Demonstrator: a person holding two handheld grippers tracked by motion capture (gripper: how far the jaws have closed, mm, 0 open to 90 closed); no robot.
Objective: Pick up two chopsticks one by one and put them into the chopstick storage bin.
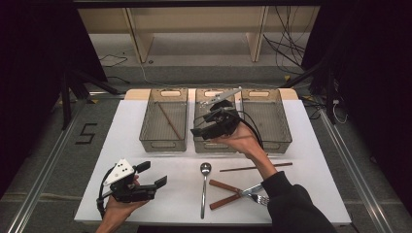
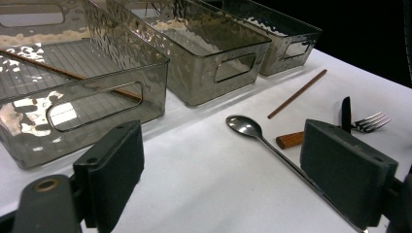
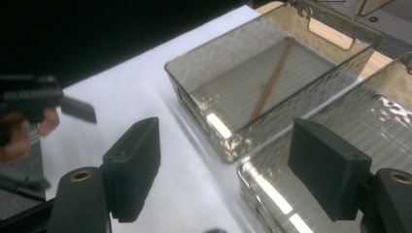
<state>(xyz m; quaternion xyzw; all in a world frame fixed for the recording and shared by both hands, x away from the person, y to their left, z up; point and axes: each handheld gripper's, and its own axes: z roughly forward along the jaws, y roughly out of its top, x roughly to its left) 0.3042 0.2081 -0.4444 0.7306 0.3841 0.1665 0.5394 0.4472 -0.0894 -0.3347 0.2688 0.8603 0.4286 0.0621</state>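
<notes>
Three grey see-through bins stand in a row at the back of the white table (image 1: 160, 170). The left bin (image 1: 164, 119) holds one brown chopstick (image 1: 169, 120), also seen as chopstick (image 3: 272, 80). My right gripper (image 1: 204, 127) hovers over the front of the middle bin (image 1: 214, 145), jaws open and nothing between them (image 3: 231, 170). My left gripper (image 1: 153, 174) rests near the front left of the table, open and empty (image 2: 231, 174). A spoon (image 1: 205, 187) (image 2: 245, 126) lies in front of the bins.
A second chopstick (image 1: 255, 167) (image 2: 297, 93) lies in front of the right bin (image 1: 266, 119). A wooden-handled knife (image 1: 224, 187) and fork (image 1: 260, 198) (image 2: 369, 121) lie crossed at the front right. The person's right sleeve reaches over that corner.
</notes>
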